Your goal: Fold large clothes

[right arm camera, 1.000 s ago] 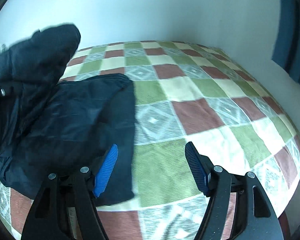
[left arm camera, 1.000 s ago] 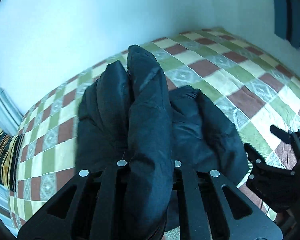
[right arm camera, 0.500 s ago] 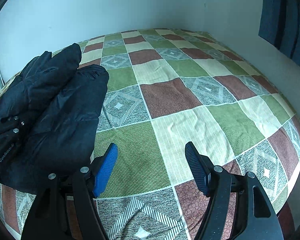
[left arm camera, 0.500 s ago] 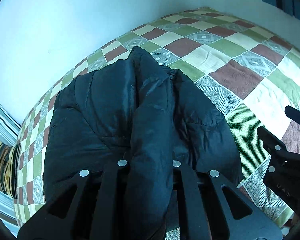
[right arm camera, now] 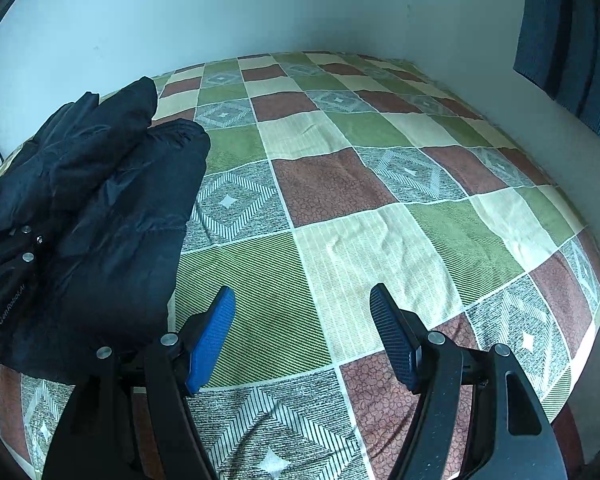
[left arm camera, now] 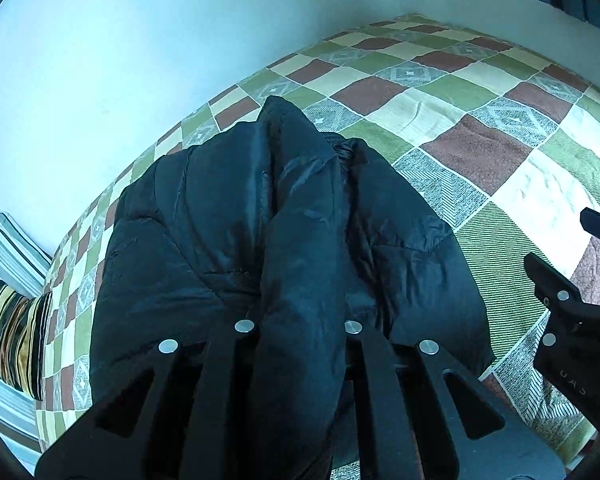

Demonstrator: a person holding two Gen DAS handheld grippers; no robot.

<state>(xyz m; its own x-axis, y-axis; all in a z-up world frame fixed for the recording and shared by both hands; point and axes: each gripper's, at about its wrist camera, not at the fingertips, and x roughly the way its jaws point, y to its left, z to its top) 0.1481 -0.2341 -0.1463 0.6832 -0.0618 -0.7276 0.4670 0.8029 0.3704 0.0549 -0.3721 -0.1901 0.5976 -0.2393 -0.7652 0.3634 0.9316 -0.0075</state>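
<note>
A black puffer jacket (left arm camera: 228,216) lies bunched on the checked bedspread (left arm camera: 480,148). My left gripper (left arm camera: 296,326) is shut on a thick fold of the jacket, which runs forward between its fingers. In the right wrist view the jacket (right arm camera: 112,208) is at the left, with the left gripper (right arm camera: 8,268) in it. My right gripper (right arm camera: 302,308) is open and empty, with blue pads (right arm camera: 210,340), above the bedspread (right arm camera: 380,200) to the right of the jacket. It also shows at the right edge of the left wrist view (left arm camera: 572,320).
The bed fills a corner between pale walls (right arm camera: 260,8). A striped pillow (left arm camera: 8,320) lies at the far left end. A blue curtain (right arm camera: 568,40) hangs on the right wall. The bed's near edge is just below the right gripper.
The left gripper has lowered the held fold onto the rest of the jacket. The right gripper has drawn back to the right, away from the jacket, and stays open.
</note>
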